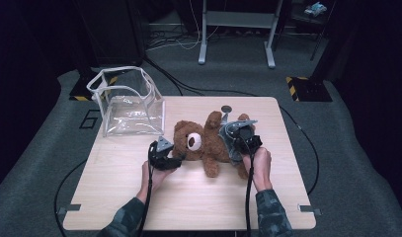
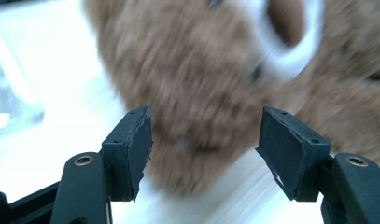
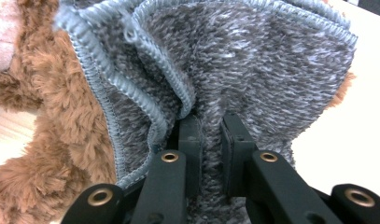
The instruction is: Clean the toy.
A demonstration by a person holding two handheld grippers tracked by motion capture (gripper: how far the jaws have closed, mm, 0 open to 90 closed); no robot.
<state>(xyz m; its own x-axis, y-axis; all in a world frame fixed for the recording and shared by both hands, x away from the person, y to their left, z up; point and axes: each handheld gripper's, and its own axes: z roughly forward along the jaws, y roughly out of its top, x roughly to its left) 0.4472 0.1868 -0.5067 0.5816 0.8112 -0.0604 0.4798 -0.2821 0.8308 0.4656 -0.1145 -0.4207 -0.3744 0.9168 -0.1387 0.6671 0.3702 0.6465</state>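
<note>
While teddy (image 1: 198, 142) lies on table, clear bag (image 1: 132, 106) w/ nothing inside

The person is wearing long sleeves in a dark green camouflage pattern, reaching down to the wrists. Each hand is carrying a black claw: the left claw (image 1: 165, 157) is bearing a grey three-cornered plate on top, and the right claw (image 1: 242, 138) is showing a bulky black body. A black cable is trailing back from each one along the forearm. Seen close in the left gripper view, the left claw (image 2: 205, 154) is showing two blocky black pads with rough, chipped edges on black arms with brass-coloured rivets. The right claw (image 3: 211, 149) is showing the same black arms and brass-ringed rivets.
</note>
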